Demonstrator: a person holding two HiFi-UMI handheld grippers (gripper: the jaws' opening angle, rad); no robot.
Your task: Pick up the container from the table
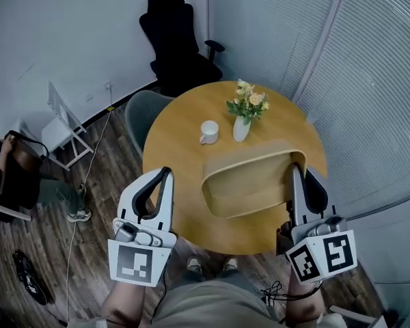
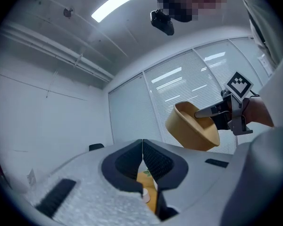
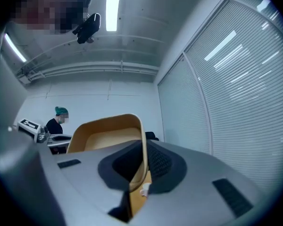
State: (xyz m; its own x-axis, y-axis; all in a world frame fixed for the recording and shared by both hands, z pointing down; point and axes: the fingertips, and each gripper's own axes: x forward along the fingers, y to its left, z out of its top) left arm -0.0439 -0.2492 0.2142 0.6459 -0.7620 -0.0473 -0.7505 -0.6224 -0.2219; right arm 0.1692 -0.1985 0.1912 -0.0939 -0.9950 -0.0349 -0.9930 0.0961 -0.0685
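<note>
The right tongs (image 3: 144, 149) are clamped on the right-end wall of the tan container (image 1: 249, 180), with the thin wall pinched between the two dark jaws. The container hangs tilted in the air above the near part of the round wooden bench (image 1: 181, 115), clear of its top. The left tongs (image 2: 142, 145) are closed tip to tip with nothing between them. They are held off the bench's near left edge, apart from the container. Farther along the bench stand a white mug (image 1: 209, 132) and, just to its right, a white vase (image 1: 240, 128) of flowers. Beyond the far left edge sits a grey chair (image 1: 142, 111), and behind it, against the wall, a black office chair (image 1: 178, 46).
</note>
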